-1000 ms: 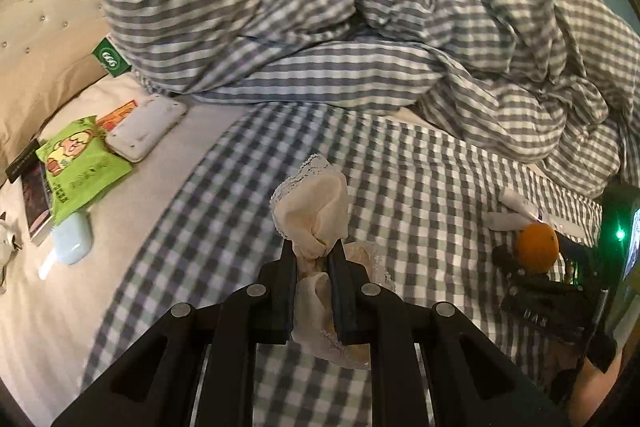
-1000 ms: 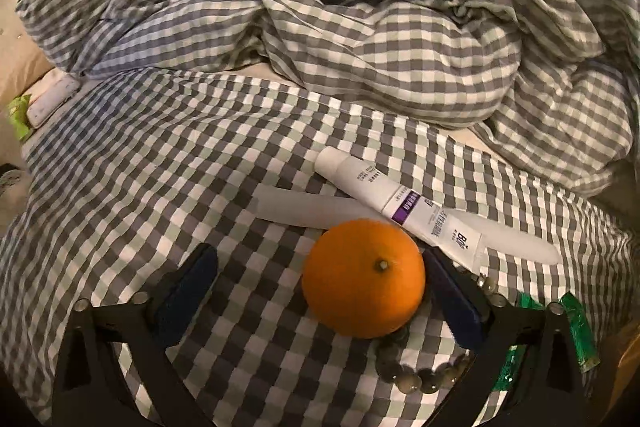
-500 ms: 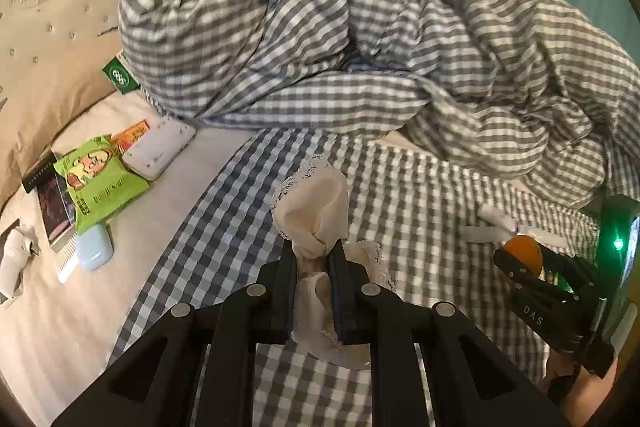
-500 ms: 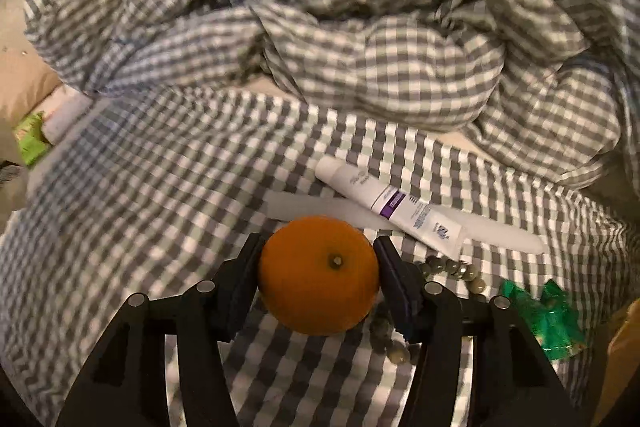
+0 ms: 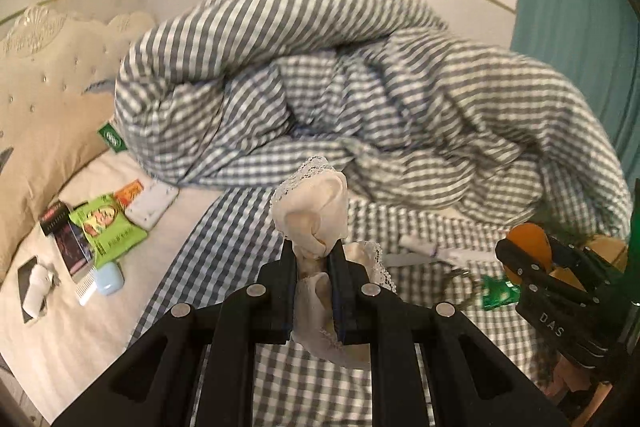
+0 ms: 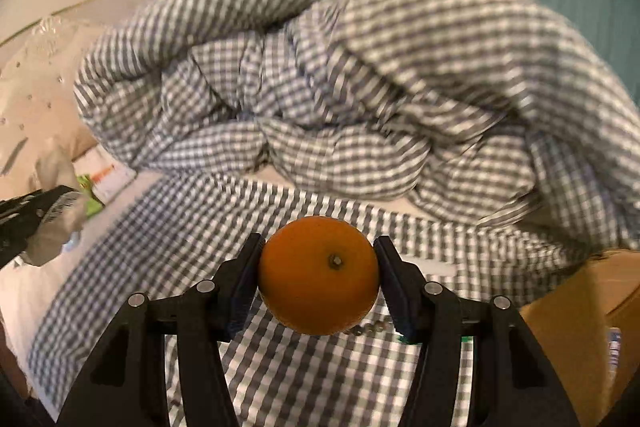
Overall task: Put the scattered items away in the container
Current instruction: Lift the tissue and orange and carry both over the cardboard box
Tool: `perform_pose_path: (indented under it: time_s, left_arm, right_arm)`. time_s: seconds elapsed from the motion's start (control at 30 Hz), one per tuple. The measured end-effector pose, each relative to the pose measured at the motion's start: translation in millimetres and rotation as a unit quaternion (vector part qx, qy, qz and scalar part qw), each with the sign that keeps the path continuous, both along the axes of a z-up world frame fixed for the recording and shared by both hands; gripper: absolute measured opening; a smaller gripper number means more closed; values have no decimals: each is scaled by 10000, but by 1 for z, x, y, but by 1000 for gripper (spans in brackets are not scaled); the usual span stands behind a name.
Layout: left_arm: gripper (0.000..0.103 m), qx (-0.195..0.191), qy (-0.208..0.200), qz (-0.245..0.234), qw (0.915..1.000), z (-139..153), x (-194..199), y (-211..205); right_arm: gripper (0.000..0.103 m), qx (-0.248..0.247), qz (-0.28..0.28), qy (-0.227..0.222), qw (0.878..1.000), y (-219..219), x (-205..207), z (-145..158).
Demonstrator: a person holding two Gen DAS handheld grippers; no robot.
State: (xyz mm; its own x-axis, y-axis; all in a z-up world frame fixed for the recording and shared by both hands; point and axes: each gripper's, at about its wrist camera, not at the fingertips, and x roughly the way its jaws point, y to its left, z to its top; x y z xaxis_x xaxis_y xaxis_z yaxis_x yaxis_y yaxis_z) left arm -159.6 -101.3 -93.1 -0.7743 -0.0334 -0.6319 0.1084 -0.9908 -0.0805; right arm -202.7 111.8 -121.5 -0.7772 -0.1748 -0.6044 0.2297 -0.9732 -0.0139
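My left gripper [image 5: 312,259] is shut on a cream lace-trimmed sock [image 5: 316,211], held up above the checked bed sheet [image 5: 224,259]. My right gripper [image 6: 318,251] is shut on an orange [image 6: 318,277], also lifted off the bed. In the left wrist view the right gripper [image 5: 520,259] shows at the far right with the orange [image 5: 526,241] in it. A brown cardboard box [image 6: 580,315] sits at the lower right of the right wrist view. In that same view the left gripper [image 6: 28,223] enters at the left edge with the sock [image 6: 60,223].
A rumpled checked duvet [image 5: 360,99] fills the back of the bed. On the white sheet at left lie a green snack packet [image 5: 106,231], a white case [image 5: 152,205], a dark book [image 5: 70,247], a comb [image 5: 86,291] and a blue case [image 5: 109,279]. A white tube [image 5: 420,245] and green wrapper [image 5: 498,293] lie near the right gripper.
The right gripper closed on the orange and lifted it off the bed. Both grippers rose, so more of the duvet, headboard and wall shows. The left gripper kept its hold on the sock.
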Motion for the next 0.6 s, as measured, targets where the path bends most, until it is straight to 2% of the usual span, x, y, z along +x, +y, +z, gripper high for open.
perform_pose_path:
  time_s: [0.37,0.6]
  left_arm:
    - [14,-125,696,-291,9971,79,55,42]
    - [14,-146,1065,-511,9929,114,96,72]
  right_arm:
    - [56,-184,-194,760,9967,47,78,83]
    - [56,-237,-390,1210,9916,78,134,123]
